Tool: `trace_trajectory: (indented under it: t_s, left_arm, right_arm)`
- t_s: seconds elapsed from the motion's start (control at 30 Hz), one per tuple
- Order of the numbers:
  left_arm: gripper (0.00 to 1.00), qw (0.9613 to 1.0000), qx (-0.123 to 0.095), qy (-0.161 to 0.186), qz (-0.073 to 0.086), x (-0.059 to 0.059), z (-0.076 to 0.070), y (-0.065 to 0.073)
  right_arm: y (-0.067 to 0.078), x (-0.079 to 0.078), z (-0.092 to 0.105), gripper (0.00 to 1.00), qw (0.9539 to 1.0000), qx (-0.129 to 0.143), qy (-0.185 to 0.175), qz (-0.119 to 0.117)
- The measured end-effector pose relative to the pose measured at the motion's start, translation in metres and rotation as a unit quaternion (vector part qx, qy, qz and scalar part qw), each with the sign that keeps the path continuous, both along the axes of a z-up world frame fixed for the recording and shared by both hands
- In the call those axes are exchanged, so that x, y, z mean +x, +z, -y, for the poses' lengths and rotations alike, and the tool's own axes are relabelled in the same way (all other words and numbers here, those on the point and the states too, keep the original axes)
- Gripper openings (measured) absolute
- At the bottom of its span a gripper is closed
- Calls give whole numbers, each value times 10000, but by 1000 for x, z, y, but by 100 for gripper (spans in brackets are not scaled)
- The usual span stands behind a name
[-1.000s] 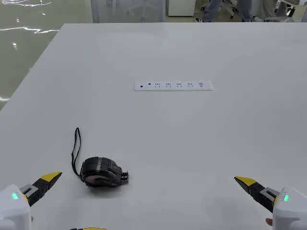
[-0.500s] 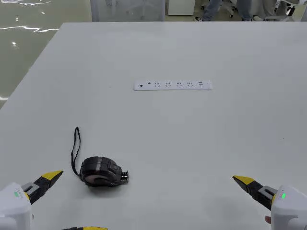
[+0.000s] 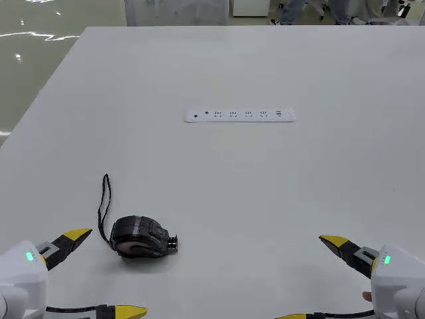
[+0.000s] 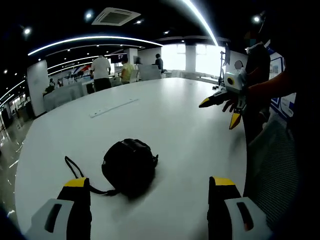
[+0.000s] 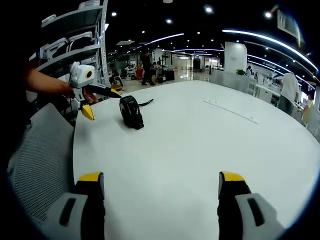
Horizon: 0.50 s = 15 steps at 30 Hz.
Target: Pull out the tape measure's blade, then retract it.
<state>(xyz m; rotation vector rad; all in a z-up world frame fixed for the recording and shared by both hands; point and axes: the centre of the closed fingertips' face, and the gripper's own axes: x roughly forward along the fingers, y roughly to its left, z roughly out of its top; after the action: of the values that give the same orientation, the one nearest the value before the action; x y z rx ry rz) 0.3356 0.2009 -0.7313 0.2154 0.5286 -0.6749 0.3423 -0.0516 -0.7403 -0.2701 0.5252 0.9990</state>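
A black tape measure (image 3: 139, 236) lies on the white table (image 3: 219, 179) near its front left, with its thin black wrist strap (image 3: 104, 203) trailing away to the left. No blade is drawn out. My left gripper (image 3: 106, 272) is open just short of the tape measure (image 4: 129, 165), which sits ahead between the yellow-tipped jaws without touching them. My right gripper (image 3: 311, 279) is open at the front right, holding nothing. From there the tape measure (image 5: 131, 111) is far off to the left, beside the left gripper (image 5: 100, 102).
A white power strip (image 3: 239, 115) lies flat mid-table, beyond the tape measure. The table's left edge drops to a glossy floor (image 3: 33, 46). People stand far behind the table (image 4: 102, 72). A mesh chair back (image 5: 40, 160) is close by the front edge.
The head view has tilted down a little, so both grippers' lower jaws now show. The tape measure lies where it was and both grippers stay open.
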Motion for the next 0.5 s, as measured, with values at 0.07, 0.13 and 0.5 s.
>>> trace_trajectory:
  t_s: [0.07,0.13,0.5]
  left_arm:
    - [95,10000,30,-52,-14,2,0,0]
    - [93,9999,41,-113,-52,4,1,-1]
    - [86,9987,248,-424,-167,14,3,-6]
  right_arm:
    - [0,2,-1,96,10000,-15,59,-18]
    - [0,3,-3,95,9999,-28,109,-26]
    - [-3,15,-15,88,9991,-67,422,27]
